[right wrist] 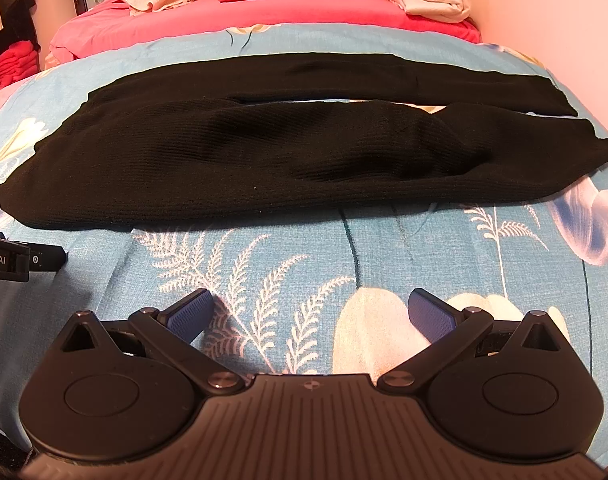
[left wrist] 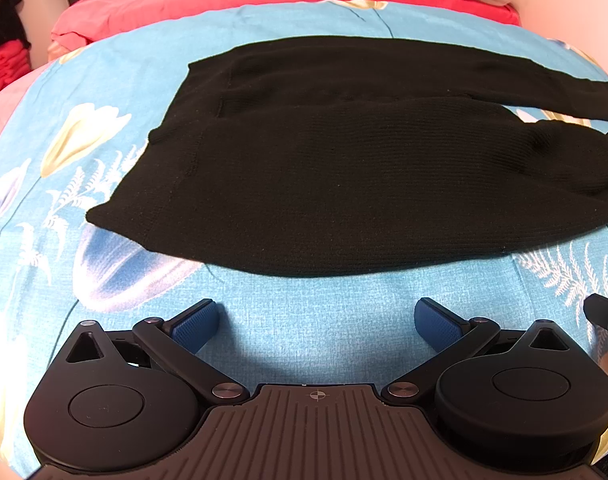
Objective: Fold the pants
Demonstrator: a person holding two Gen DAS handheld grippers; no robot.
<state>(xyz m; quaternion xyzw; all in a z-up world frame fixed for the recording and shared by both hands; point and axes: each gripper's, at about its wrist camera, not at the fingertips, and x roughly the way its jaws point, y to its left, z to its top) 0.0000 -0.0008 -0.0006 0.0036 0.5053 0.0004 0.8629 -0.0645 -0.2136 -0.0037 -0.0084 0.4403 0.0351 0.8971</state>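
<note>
— Where are the pants?

— The black pants (left wrist: 323,168) lie flat across the blue flowered bedspread (left wrist: 104,92), waist toward my left, the two legs running off to my right with a narrow gap between them. From the right wrist view I see both legs (right wrist: 304,152) side by side, the cuffs at the far right.

— And your tools?

— My left gripper (left wrist: 316,322) hangs just short of the near edge by the waist, jaws spread wide, nothing between them. My right gripper (right wrist: 309,314) is the same, wide and empty, over bare bedspread before the near leg.

— So which step is this?

— I judge the fold has not begun. Next I would need to pinch the near edge at both ends and carry that leg over the far one, keeping the cloth taut.
</note>
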